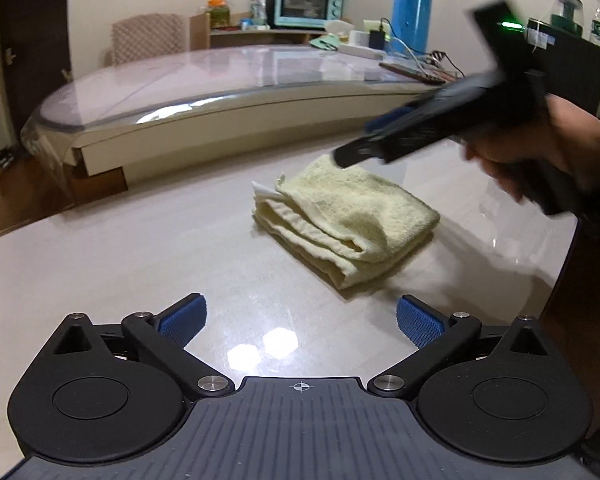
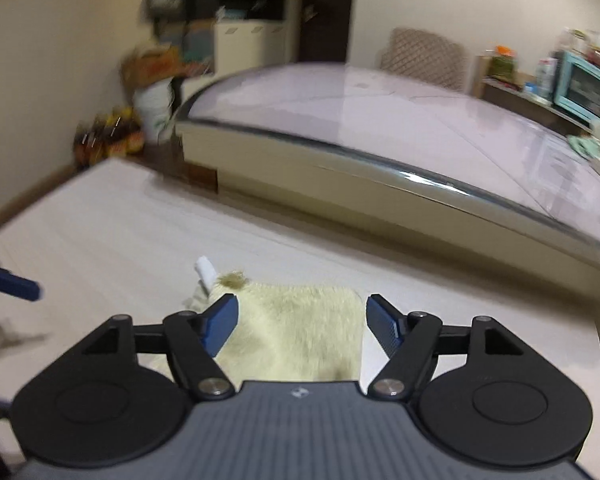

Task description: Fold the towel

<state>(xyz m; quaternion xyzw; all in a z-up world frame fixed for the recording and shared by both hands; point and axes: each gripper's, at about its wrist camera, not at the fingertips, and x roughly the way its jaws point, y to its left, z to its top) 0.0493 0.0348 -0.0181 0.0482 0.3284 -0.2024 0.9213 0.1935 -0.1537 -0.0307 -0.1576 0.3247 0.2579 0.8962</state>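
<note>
Left gripper (image 1: 301, 320) is spread wide, empty; right gripper (image 2: 301, 326) is spread above the towel (image 1: 350, 216). Towel: pale yellow, folded in layers, lying on the white table (image 1: 120, 264), at 12 o'clock from the left gripper. Second table (image 1: 220, 76) stands beyond.

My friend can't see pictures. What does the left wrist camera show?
A pale yellow towel, folded, lies on a glossy white table. The left gripper is open in front, empty. A hand holds the blurred right gripper above the towel.

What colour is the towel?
Pale yellow towel, clearest in the left wrist view.
</note>
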